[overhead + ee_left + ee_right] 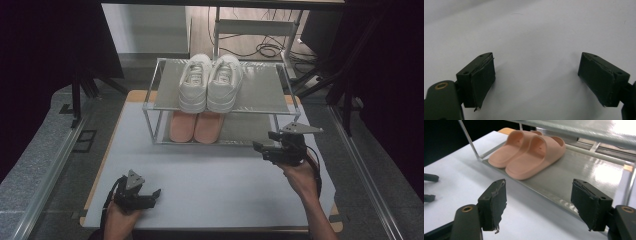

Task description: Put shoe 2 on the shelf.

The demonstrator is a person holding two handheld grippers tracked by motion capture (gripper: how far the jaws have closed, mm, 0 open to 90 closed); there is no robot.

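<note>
A two-shelf metal rack (pixel 260 92) stands at the far middle of the white tabletop (pixel 210 185). A pair of white sneakers (pixel 210 82) sits on its top shelf. Beneath them, on the lower shelf (pixel 579 172), lies a pair of pink slides (pixel 196 126), toes toward me (pixel 529 155). My right gripper (pixel 262 141) hovers at the rack's front right corner and points left toward the slides; its jaws (pixel 539 202) stand open with nothing between them. At the near left, low over bare tabletop, my left gripper (pixel 154 196) is open and empty (pixel 536 80).
Aluminium rails (pixel 50 170) run along both sides of the table. A metal frame and loose cables (pixel 265 50) lie on the floor behind the rack. Black curtains close in left and right. The rack's corner posts (pixel 149 122) stand by the slides.
</note>
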